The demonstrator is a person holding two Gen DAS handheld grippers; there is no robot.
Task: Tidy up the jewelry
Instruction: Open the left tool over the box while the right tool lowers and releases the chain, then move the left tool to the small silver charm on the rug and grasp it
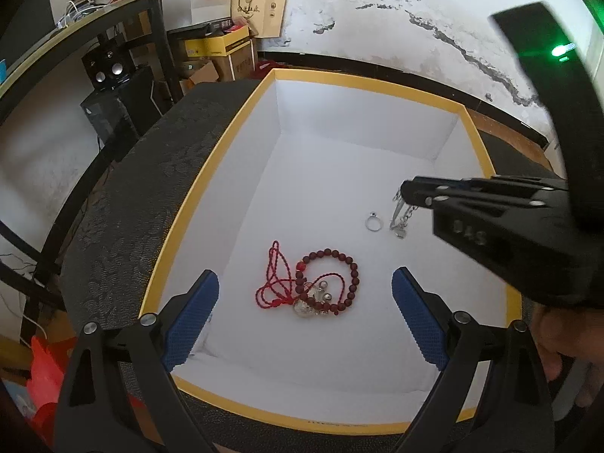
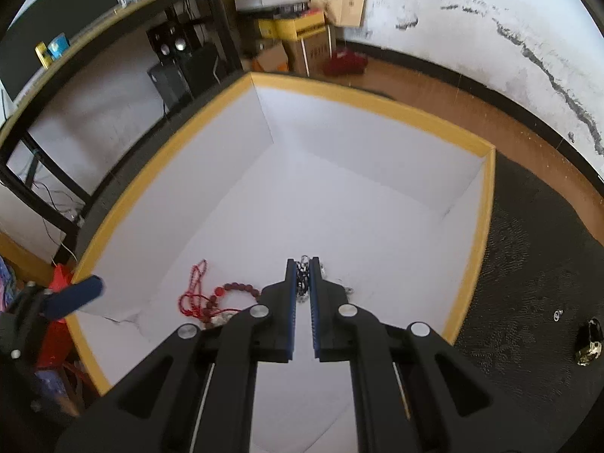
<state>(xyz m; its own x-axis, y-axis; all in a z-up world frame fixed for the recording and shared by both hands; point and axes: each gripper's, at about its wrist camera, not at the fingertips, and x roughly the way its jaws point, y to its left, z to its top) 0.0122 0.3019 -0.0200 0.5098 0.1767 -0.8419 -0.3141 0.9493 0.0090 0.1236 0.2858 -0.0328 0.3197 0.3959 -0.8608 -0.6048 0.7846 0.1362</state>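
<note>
A: Start at the left. What lies in the box (image 1: 211,173)?

B: It is a yellow-rimmed box with white walls and floor, resting on a dark patterned table (image 1: 124,204). In the left wrist view, at about seven o'clock from the floor's middle, a red braided cord (image 1: 273,279) loops and tangles beside a dark red bead bracelet (image 1: 339,275). The bracelet's round beads form a ring, with one brighter red bead on its left side. Small silver bells (image 1: 325,290) and a pale translucent charm (image 1: 304,307) sit at the ring's lower edge, touching the cord.

A: And the left tongs (image 1: 305,321)?

B: Spread wide, blue ribbed pads on either side of that heap, holding nothing.

A: Further right?

B: A thin silver ring (image 1: 373,222) with a small dark stone lies flat on the white floor, at about three o'clock from the bracelet and apart from it. Just beside the ring, a silver chain (image 1: 404,219) hangs down, its small pendant end touching the floor.

A: What carries the chain?

B: The right tongs (image 2: 303,283), closed tight on it; links show between the blue pads (image 2: 290,302) in the right wrist view.

A: Anything outside the box?

B: On the table at four o'clock from the box in that view, a tiny silver piece (image 2: 557,315) and a dark glossy object (image 2: 589,341); I cannot tell what either is.
</note>
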